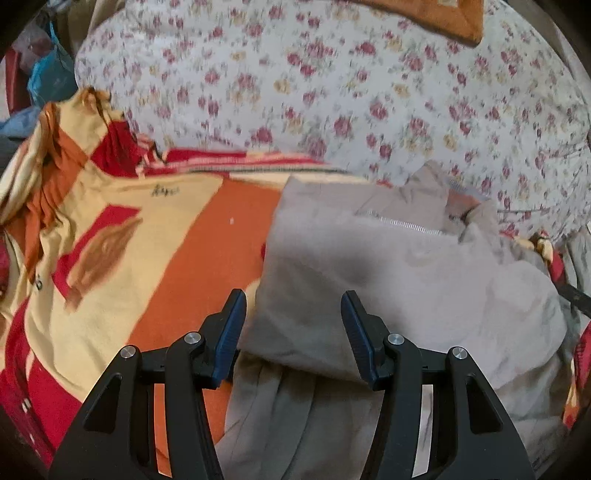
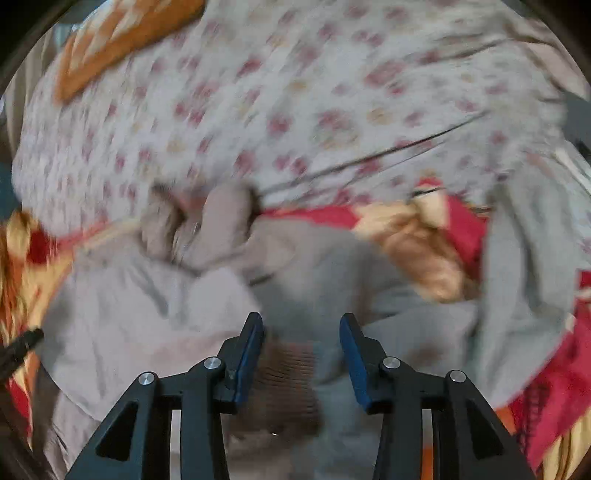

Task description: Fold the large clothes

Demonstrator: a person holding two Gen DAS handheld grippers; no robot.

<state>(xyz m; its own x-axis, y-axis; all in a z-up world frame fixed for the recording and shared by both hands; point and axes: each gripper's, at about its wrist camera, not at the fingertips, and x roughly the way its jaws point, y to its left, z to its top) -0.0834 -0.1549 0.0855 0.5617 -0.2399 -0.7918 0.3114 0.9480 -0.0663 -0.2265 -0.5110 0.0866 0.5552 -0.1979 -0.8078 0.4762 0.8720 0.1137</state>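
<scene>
A light grey zip-up garment (image 1: 388, 266) lies partly folded on an orange, red and cream blanket (image 1: 177, 251). Its zipper (image 1: 402, 223) shows near the far edge. My left gripper (image 1: 293, 310) is open, its blue pads (image 1: 232, 325) on either side of the garment's near left fold, nothing clamped. In the blurred right wrist view the same grey garment (image 2: 155, 302) spreads below, with a ribbed brown cuff (image 2: 288, 373) between the fingers. My right gripper (image 2: 301, 332) is open just above it.
A white floral sheet (image 1: 332, 92) covers the bed behind the garment; it also shows in the right wrist view (image 2: 295, 110). An orange pillow corner (image 1: 443, 18) lies at the far edge. Blue and red items (image 1: 48, 77) sit at far left. Blanket folds (image 2: 424, 236) bunch at right.
</scene>
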